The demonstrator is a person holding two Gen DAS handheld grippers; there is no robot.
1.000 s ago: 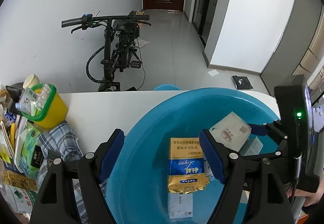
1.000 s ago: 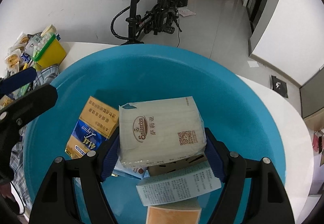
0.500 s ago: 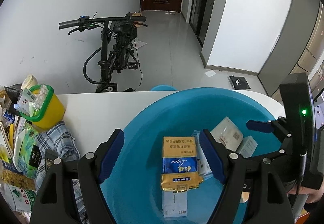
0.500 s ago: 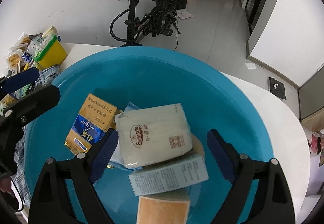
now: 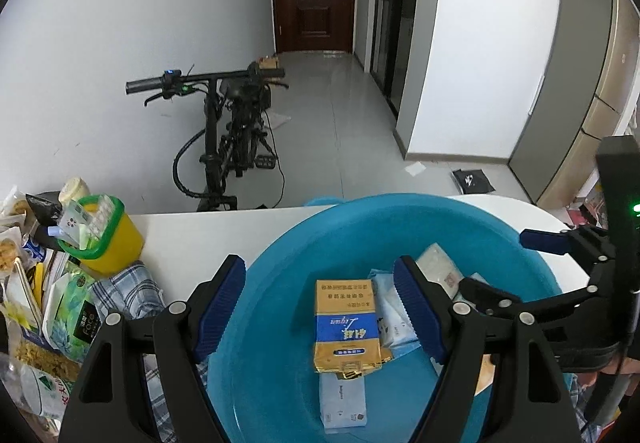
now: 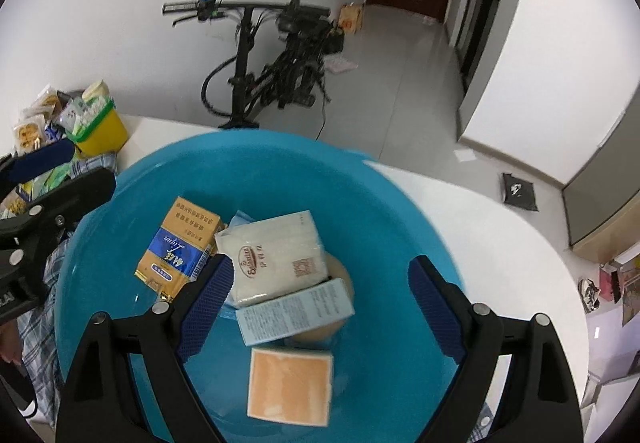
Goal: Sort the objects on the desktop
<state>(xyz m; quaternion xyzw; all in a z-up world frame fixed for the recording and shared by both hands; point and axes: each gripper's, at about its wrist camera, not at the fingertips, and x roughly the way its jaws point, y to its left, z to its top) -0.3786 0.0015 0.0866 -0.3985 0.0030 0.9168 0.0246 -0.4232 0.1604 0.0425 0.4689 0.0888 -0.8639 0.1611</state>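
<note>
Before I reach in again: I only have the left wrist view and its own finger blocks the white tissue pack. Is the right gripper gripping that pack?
Observer: No. The right gripper is opening its jaws, and the pads are clear of the white tissue pack, which lies in the blue basin.
Operator: Anything resting on the pack?
Observer: Yes, a light blue box overlaps its near edge.
Operator: What else sits on that side?
Observer: An orange-faced box lies flat nearer the right gripper, apart from the pack.
</note>
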